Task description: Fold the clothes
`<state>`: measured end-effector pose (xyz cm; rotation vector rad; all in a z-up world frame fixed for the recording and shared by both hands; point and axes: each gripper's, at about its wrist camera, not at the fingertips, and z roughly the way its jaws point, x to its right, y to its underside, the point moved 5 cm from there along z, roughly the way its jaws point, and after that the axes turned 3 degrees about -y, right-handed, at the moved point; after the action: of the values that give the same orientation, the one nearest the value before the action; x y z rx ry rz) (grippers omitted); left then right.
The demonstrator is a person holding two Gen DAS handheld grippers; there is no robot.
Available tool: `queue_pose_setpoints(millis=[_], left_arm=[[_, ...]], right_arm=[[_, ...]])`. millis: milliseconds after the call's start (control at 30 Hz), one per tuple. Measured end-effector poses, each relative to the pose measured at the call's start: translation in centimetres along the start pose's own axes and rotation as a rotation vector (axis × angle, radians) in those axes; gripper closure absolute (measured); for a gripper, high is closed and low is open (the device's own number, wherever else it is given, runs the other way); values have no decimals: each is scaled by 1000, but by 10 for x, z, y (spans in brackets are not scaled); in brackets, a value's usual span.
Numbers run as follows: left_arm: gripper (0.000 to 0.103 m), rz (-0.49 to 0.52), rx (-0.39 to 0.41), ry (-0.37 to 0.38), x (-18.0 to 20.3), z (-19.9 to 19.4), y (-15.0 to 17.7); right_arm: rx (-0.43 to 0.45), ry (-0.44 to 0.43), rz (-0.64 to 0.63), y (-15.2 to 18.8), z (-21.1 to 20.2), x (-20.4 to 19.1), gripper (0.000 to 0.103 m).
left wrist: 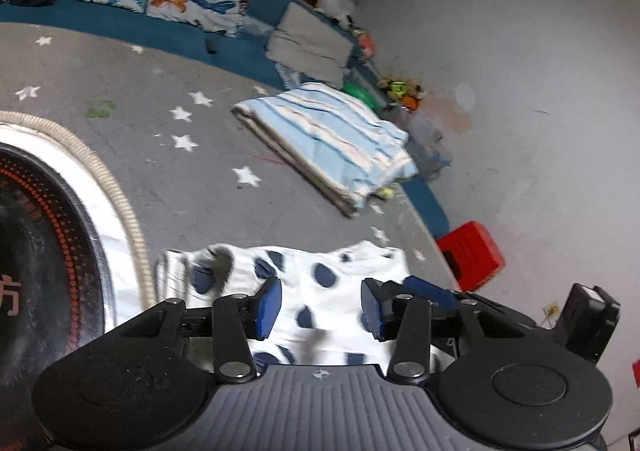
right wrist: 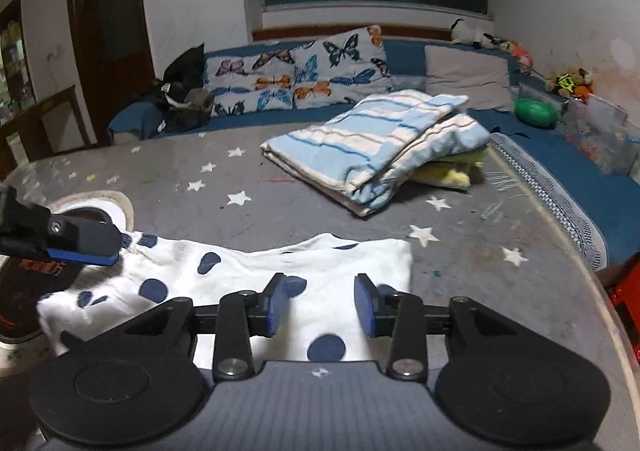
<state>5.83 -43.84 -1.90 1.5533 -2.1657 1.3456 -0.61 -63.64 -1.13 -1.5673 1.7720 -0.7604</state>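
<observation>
A white garment with navy dots lies spread flat on the grey star-patterned bed. The left gripper and right gripper both hover over it, jaws wide and holding nothing.

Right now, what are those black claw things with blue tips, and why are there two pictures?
Those are grippers: a person holds one in each hand, and each carries its own camera looking along its two fingers. One picture is from the left gripper, the other from the right gripper.

Both are open and hold nothing. They hover over a white garment with dark blue dots, lying flat on a grey bed cover with white stars. In the right view, the black arm at the left edge is probably the other gripper.

Further back lies a folded light blue striped blanket, then butterfly-print pillows and a grey cushion.
</observation>
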Motion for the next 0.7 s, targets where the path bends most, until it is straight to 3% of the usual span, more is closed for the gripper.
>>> queue_pose_setpoints(millis=[267,500,700], left_arm=[[57,-29,10,18,-12,-1,-5],[59,-2,33,43,-5,-16,-3],[59,84,24,60,10,-30,18]], right_arm=[[-45,8,11,-8,39,6,63],[-10,-5,-35,-13,13,-9,55],[-2,-62,-91,8,-22,-36,49]])
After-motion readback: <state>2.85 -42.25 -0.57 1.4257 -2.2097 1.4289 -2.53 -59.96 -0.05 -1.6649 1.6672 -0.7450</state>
